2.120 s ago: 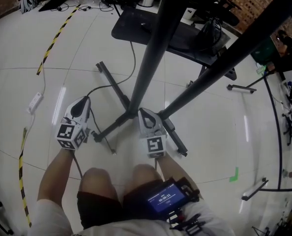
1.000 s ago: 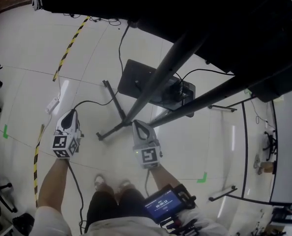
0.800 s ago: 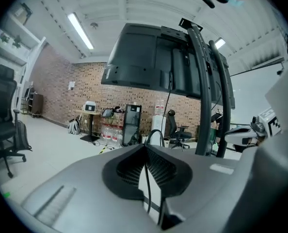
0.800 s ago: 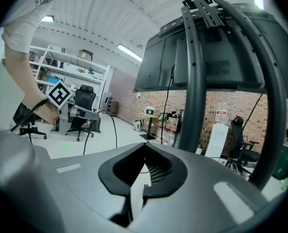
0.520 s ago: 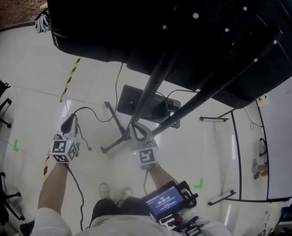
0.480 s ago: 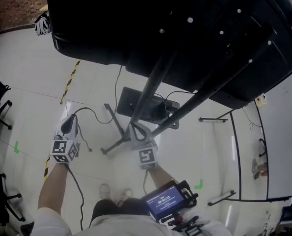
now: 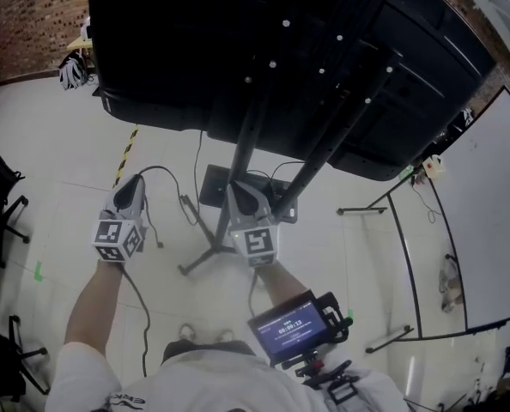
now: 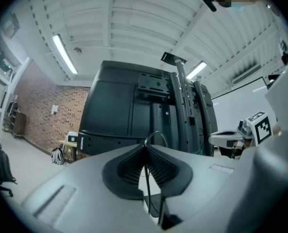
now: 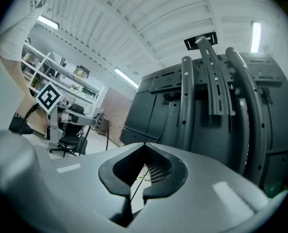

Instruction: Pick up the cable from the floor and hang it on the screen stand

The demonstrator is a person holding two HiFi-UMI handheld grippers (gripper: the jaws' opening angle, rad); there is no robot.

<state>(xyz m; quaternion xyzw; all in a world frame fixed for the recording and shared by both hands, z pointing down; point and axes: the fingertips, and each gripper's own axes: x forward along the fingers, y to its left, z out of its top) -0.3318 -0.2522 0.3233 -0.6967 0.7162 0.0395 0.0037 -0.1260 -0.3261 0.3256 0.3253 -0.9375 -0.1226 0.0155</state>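
Tools: two, lower centre of the head view, left tool (image 7: 133, 183) and right tool (image 7: 240, 191) level with each other, apart.
Left tool: jaws pressed together on the cable (image 8: 146, 178).
Right tool: jaws closed, the same thin cable pinched between them.
Cable: one, arcing from the left tool's tip toward centre frame.
Stand: one, two poles (image 7: 248, 140), rising behind the right tool.
Screen (image 7: 195, 50): one, black, filling the top.

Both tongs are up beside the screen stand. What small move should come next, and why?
Probably move both forward and drape the cable over the screen stand. The left tongs and right tongs are each shut on the cable, facing the stand's back, and the cable is not on it yet.
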